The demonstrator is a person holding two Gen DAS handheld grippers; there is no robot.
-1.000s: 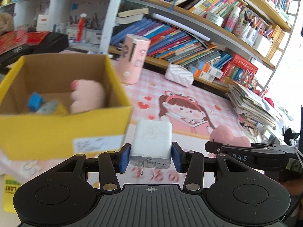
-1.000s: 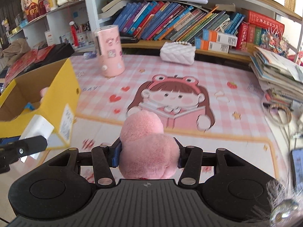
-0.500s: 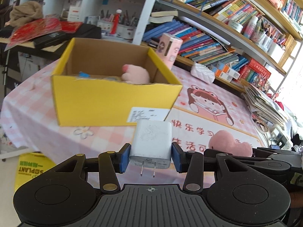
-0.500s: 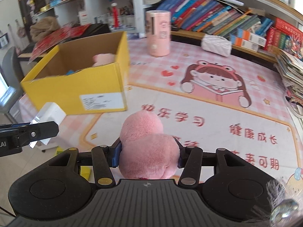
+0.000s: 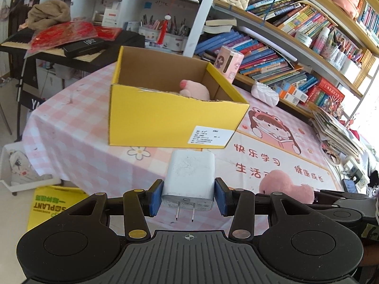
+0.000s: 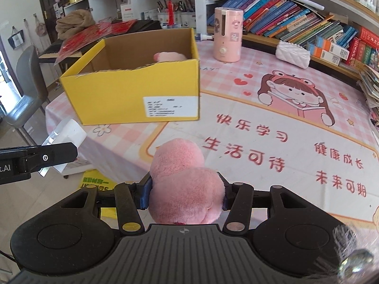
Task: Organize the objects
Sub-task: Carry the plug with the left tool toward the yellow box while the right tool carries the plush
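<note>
My left gripper point(image 5: 188, 198) is shut on a white plug charger point(image 5: 189, 175), prongs pointing back at the camera. It hangs over the table's near edge, well short of the yellow cardboard box point(image 5: 165, 116). My right gripper point(image 6: 184, 194) is shut on a pink plush toy point(image 6: 182, 179); that plush point(image 5: 284, 184) shows at the right of the left wrist view. The box point(image 6: 132, 97) stands open, with another pink plush point(image 6: 169, 56) inside. The left gripper with the charger point(image 6: 67, 135) shows at the left of the right wrist view.
A pink-checked tablecloth with a cartoon girl point(image 6: 293, 94) covers the table. A pink humidifier point(image 6: 227, 34) and a white quilted purse point(image 6: 292, 53) stand behind the box. Bookshelves point(image 5: 272, 56) line the back. A stack of papers point(image 5: 336, 132) lies right; a yellow bag point(image 5: 52, 203) lies on the floor.
Both grippers have pulled back from the box toward the table's near edge, each keeping its object. The box now appears farther away and whole.
</note>
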